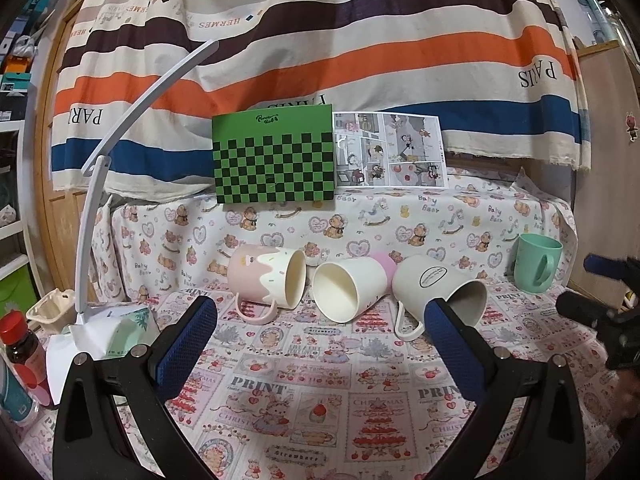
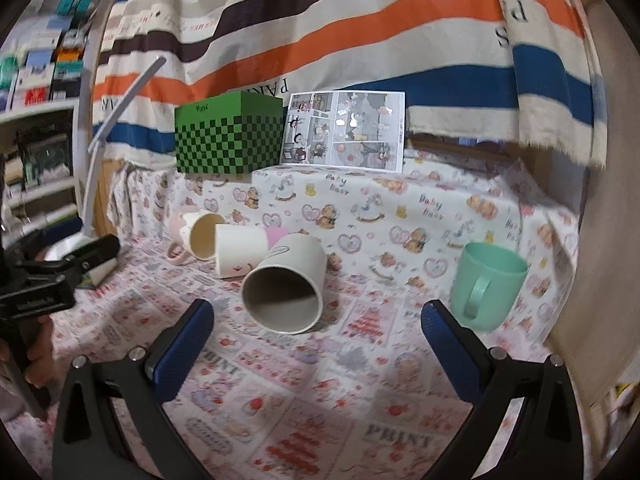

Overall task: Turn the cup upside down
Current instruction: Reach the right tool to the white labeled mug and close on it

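1. Two grippers in play, both empty. Left gripper: jaws spread wide, nothing between the pads, hovering above the printed tablecloth. Right gripper: jaws likewise spread, nothing held.

2. Outward from the left gripper: three cups lie on their sides in a row, mouths toward the camera. White cup at 12 o'clock, nearest the gap between the fingers. Pink-and-cream mug at 11 o'clock, handle down on the cloth. Grey-lined mug at 1 o'clock, partly hidden behind the right-hand finger; looped handle resting on the cloth. The three look to be touching or nearly so; cannot confirm contact.

3. Right wrist view: grey-lined mug at 12 o'clock, just beyond the fingertips, open mouth facing the camera. Mint green mug at 2 o'clock, standing mouth up, handle toward the camera, apart from the other three.

4. Farther out: green checkered box and comic sheet on the raised ledge at 12 o'clock; white desk lamp at 10 o'clock; red-capped bottle at 9 o'clock.

5. Progress, judged: no cup rests mouth-down. Nothing gripped. Task looks unstarted or at approach stage.

6. Remaining: pick a cup, close on its wall, rotate so the rim faces down, set it on the cloth, release. Which cup is meant is not clear.
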`<action>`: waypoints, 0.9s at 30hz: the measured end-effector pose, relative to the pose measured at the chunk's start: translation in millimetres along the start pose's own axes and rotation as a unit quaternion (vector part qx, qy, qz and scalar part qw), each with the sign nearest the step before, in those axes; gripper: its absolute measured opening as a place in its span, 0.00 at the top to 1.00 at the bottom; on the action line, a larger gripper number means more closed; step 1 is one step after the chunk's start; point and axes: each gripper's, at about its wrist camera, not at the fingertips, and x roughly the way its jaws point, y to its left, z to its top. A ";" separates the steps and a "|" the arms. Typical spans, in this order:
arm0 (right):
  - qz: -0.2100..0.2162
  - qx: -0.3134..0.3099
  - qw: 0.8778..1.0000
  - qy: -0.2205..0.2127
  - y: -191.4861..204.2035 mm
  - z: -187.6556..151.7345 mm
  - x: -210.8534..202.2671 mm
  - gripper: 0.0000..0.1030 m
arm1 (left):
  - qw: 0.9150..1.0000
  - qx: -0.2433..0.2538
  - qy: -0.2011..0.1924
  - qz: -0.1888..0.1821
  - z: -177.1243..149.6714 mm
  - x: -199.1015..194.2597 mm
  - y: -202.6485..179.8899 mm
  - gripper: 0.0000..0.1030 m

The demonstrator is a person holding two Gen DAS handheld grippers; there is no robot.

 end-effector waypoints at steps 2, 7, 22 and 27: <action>0.022 0.002 1.000 0.010 -3.6 10.9 1.6 0.00 | 1.000 -0.003 0.001 0.001 0.1 0.0 0.1 0.00; -0.064 -0.025 0.998 -0.004 1.6 51.5 5.4 0.00 | 1.000 -0.004 0.006 0.004 0.1 2.3 -0.2 0.00; 0.062 0.052 0.953 0.293 1.4 110.6 181.8 0.00 | 1.000 -0.003 0.002 0.019 1.0 2.4 5.0 0.00; 0.013 0.078 0.929 0.361 -6.2 90.9 216.4 0.01 | 1.000 -0.008 -0.003 0.015 1.9 0.7 7.5 0.00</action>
